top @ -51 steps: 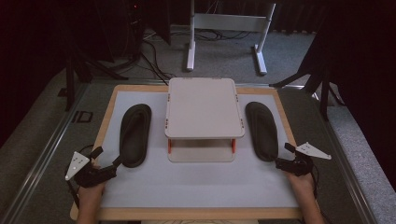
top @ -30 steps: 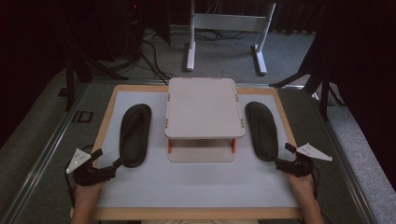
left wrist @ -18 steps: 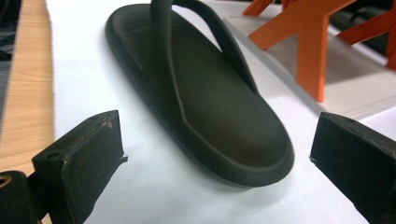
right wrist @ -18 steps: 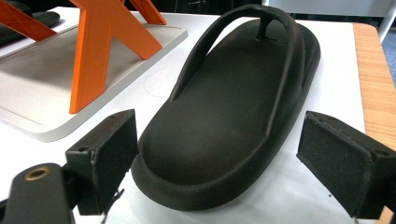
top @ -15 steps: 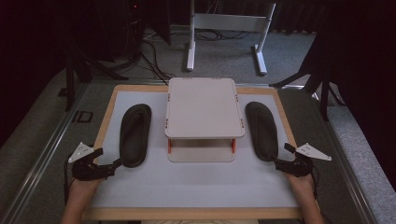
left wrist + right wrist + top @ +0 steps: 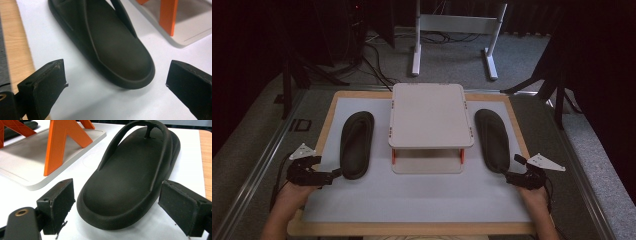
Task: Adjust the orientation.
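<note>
High view: a white mat on a wood-rimmed surface (image 6: 328,120) carries a small two-tier white stand (image 6: 430,120) with orange posts at the centre of the frame. A dark flip-flop lies on each side of it, the left sandal (image 6: 356,144) at centre left and the right sandal (image 6: 492,139) at centre right, both lengthwise and apart from the stand.

At lower left the left gripper (image 6: 333,174) points at the near end of the left sandal, just beside it; at lower right the right gripper (image 6: 508,175) sits just beside the near end of the right sandal.

Left gripper view: its fingers (image 6: 43,87) are spread wide, released, with the sandal's heel between and beyond them, untouched.

Right gripper view: the fingers (image 6: 58,203) are likewise released, flanking the heel of the right sandal without contact.
</note>
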### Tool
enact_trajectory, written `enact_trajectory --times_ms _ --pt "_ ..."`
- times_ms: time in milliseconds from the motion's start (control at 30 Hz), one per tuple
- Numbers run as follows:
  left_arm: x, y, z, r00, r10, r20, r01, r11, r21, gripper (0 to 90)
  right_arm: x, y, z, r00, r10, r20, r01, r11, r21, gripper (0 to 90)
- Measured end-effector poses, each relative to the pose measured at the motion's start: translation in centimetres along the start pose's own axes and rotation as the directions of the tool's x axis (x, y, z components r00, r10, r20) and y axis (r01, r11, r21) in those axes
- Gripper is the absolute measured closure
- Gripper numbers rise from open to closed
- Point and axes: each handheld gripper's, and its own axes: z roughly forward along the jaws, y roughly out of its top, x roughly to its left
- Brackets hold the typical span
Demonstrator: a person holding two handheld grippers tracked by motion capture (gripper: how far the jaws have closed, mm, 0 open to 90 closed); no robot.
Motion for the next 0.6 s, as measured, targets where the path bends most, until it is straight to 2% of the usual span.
enact_trajectory --times_ms 133,233,300,367,400,467,600 --pt "0.1 0.5 -0.2 0.9999 0.012 -0.008 -0.011 0.9984 0.056 2.4 0.0 0.0 0.0 1.0 0.0 -0.005 0.0 1.0 0.004 12.8" --pt "0.2 0.9 -0.3 0.9993 0.03 -0.02 -0.027 0.9931 0.114 2.4 0.0 0.0 0.1 1.0 -0.001 -0.001 0.001 1.0 0.008 12.8" --pt "0.2 1.1 -0.3 0.9991 0.035 -0.025 -0.031 0.9913 0.128 2.4 0.0 0.0 0.1 1.0 -0.002 0.001 0.002 1.0 0.008 12.8" --pt "0.0 1.9 -0.7 0.9987 0.051 -0.011 -0.048 0.9818 0.184 2.4 0.0 0.0 0.1 1.0 -0.001 0.002 0.0 1.0 0.008 12.8" --pt "-0.1 2.2 -0.7 0.9979 0.063 -0.014 -0.059 0.9793 0.194 2.4 0.0 0.0 0.1 1.0 0.001 0.001 -0.001 1.0 0.009 12.8" --pt "-0.1 2.2 -0.7 0.9979 0.063 -0.014 -0.059 0.9793 0.194 2.4 0.0 0.0 0.1 1.0 0.0 0.002 0.0 1.0 0.009 12.8" --pt "-0.1 3.6 -0.9 0.9957 0.092 -0.008 -0.086 0.9586 0.271 2.4 0.1 0.0 0.1 1.0 -0.002 0.004 0.002 1.0 0.014 12.8"
